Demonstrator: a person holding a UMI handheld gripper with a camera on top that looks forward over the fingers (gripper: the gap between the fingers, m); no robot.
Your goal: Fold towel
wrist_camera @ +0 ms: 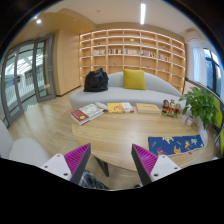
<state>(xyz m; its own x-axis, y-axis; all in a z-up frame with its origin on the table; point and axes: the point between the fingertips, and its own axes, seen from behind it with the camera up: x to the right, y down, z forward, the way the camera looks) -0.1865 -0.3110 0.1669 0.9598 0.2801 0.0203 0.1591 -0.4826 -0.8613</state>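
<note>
**Towel low between the jaws, barely in view**

The gripper [111, 162] is held above a round wooden table [120, 135]; its jaws are spread wide, the two pink pads facing each other with a broad gap, and nothing is seen pressed between them; a dark, crumpled piece of cloth, taken to be the towel [93, 181], is glimpsed low down in that gap, nearer the left finger [72, 160] than the right finger [147, 162]; only a small part of it is shown, so its outline, its long axis and whether it is touched by either finger cannot be told.

The relation on which the coming move is judged to turn is this: the towel lies below and close in to the jaws, not ahead of them; everything ahead is other matter; books [88, 111] are spread on the far left of the table, a blue mat [175, 144] lies beyond the right finger, and a potted plant [203, 104] stands at the table's right edge; a sofa [125, 94] with a yellow cushion [134, 79] is set well beyond, before a wall of shelves [130, 50].

A downward tilt, rather than a reach forward, is judged to be called for before an edge can be picked out; the fold appears not yet begun.
</note>
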